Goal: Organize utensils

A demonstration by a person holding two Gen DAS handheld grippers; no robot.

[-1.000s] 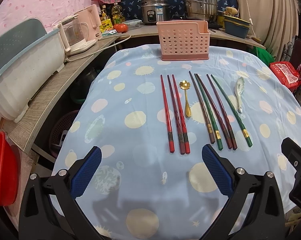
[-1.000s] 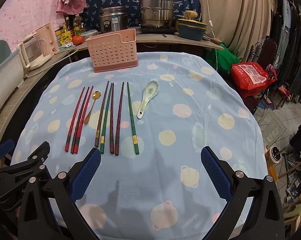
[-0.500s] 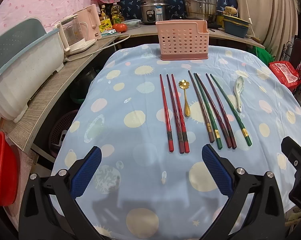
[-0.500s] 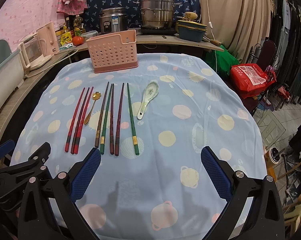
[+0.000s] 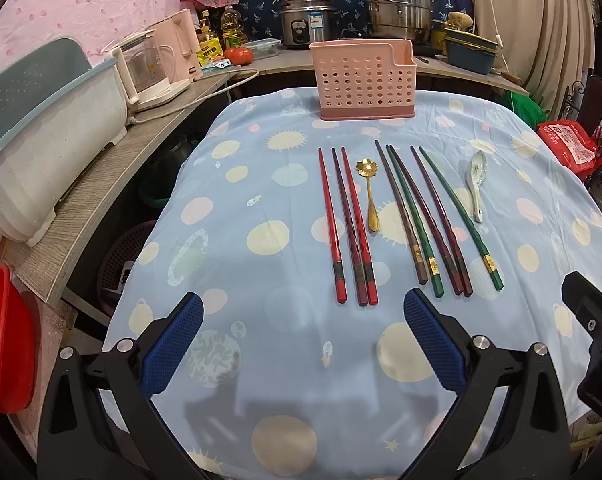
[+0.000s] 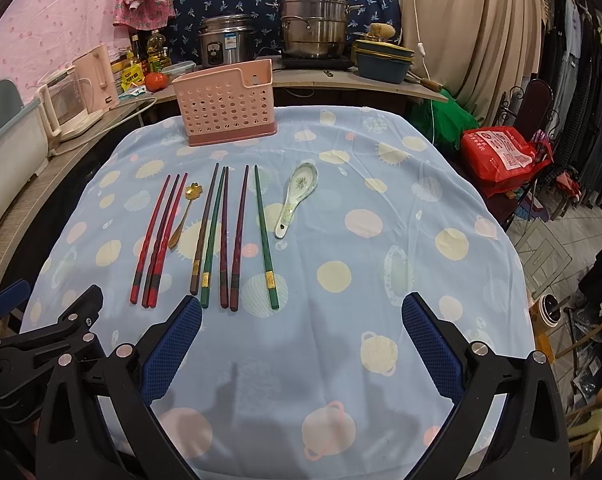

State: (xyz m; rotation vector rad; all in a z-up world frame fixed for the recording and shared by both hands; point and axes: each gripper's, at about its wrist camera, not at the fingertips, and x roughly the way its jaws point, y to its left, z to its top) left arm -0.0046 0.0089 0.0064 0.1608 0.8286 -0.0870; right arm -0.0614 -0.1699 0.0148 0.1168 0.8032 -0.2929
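On the counter (image 5: 229, 264), under a blue spotted cloth, the utensils lie in a neat row, apparently laid out side by side so each can be picked singly and carried to the pink caddy (image 5: 363, 78) standing upright at the far edge. From the left: three red chopsticks (image 5: 343, 224) close together, a gold spoon (image 5: 371, 196), then five darker chopsticks (image 5: 425, 216), some green and some maroon or brown, fanning slightly, and a white ceramic spoon (image 5: 477, 184) at the right end, apart from the rest. Every chopstick has its long axis running from near to far, thin tip toward the caddy and thick banded end toward the grippers; both spoons lie the same way, bowls far and handles near. That leaves the thick ends nearest, which I judge the easiest place to pinch. The left gripper (image 5: 301, 344) hovers above the near cloth just short of the red chopsticks, spread wide and holding nothing. The right gripper (image 6: 301, 348) hangs likewise, wide apart and empty, to the right of the row's near ends. Nothing is in the caddy that can be seen through its holes.
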